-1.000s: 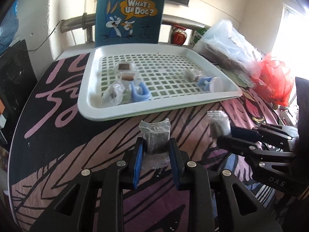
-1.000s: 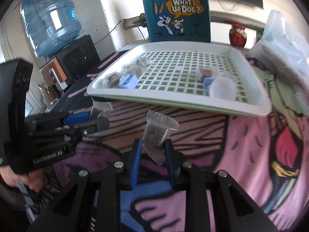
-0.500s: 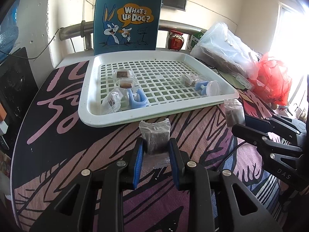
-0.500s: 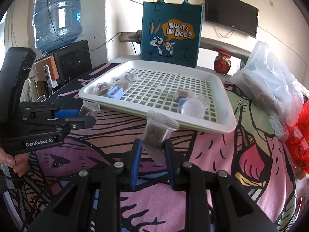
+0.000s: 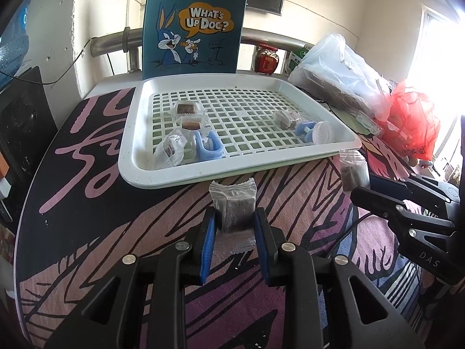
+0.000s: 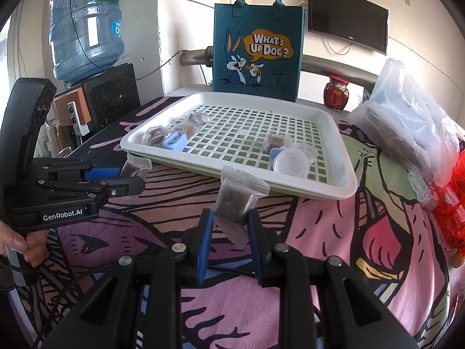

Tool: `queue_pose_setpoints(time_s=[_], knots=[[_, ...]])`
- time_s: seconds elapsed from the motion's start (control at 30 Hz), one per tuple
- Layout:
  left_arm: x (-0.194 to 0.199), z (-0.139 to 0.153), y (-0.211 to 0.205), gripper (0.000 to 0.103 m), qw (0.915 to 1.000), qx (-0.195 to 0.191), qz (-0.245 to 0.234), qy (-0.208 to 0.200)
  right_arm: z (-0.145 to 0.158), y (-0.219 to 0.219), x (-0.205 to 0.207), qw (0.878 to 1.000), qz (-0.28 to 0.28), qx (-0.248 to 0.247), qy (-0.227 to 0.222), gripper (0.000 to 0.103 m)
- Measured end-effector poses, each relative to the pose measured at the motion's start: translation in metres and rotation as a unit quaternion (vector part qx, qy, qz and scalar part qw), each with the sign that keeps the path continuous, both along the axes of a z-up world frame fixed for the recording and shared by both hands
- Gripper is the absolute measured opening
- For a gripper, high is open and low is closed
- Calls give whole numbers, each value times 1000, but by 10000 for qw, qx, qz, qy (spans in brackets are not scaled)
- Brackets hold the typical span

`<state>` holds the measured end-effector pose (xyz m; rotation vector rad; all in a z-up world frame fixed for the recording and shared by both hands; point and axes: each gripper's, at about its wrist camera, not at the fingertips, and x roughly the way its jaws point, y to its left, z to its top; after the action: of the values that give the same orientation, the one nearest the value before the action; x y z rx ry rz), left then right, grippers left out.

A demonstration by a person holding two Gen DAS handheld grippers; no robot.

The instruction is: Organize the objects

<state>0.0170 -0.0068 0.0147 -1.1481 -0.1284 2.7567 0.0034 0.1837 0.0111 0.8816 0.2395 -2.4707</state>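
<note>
My left gripper [image 5: 234, 218] is shut on a clear snack packet [image 5: 234, 203] with a brown square inside, held above the tablecloth in front of the white slotted tray [image 5: 145, 174]. My right gripper [image 6: 229, 215] is shut on a similar snack packet [image 6: 238, 195], tilted, in front of the tray [image 6: 345, 183]. Each gripper shows in the other's view: the right one [image 5: 363, 192] at the right, the left one [image 6: 136, 179] at the left. The tray holds several wrapped snacks [image 5: 186, 107], blue clips [image 5: 207, 148] and a small lidded cup [image 5: 322, 132].
A blue Bugs Bunny tote bag [image 5: 194, 26] stands behind the tray. Clear plastic bags [image 5: 337, 69] and a red bag [image 5: 412, 119] lie at the right. A red jar [image 6: 337, 93] is at the back, and a water bottle [image 6: 87, 23] and black speaker [image 6: 113, 96] at the left.
Both grippers have pulled back and up from the tray, each still holding its packet. The tray now looks smaller and farther away.
</note>
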Motion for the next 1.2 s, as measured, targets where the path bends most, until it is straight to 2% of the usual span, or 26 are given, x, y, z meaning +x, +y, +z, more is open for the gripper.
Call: queue_pose_setpoints(time_s=[1.2], knots=[[-2,-2,0,25,10000,6,1,-29,-1,4,-3,9999,-15,-83,-99,24]])
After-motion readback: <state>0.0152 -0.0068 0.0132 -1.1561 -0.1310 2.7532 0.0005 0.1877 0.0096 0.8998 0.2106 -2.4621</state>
